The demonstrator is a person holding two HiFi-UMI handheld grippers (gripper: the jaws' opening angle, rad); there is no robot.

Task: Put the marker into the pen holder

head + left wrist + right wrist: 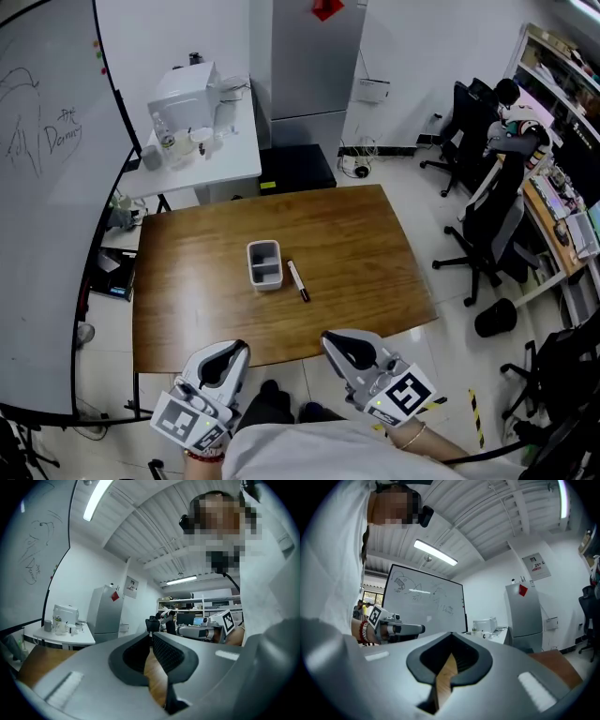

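A grey pen holder (264, 263) stands near the middle of the wooden table (356, 234). Just to its right lies a white marker (298, 279) with a dark cap, pointing toward me. My left gripper (242, 347) and my right gripper (327, 337) hover at the table's near edge, well short of both things. Each one's jaws meet at the tips with nothing between them. In the left gripper view the left gripper (151, 634) is shut, and in the right gripper view the right gripper (451, 633) is shut. Neither gripper view shows the marker or the holder.
A whiteboard (47, 187) runs along the left. Behind the table stand a white side table (202, 159) with an appliance and cups, and a grey fridge (314, 66). Black office chairs (492, 220) and a seated person (514, 98) are at the right.
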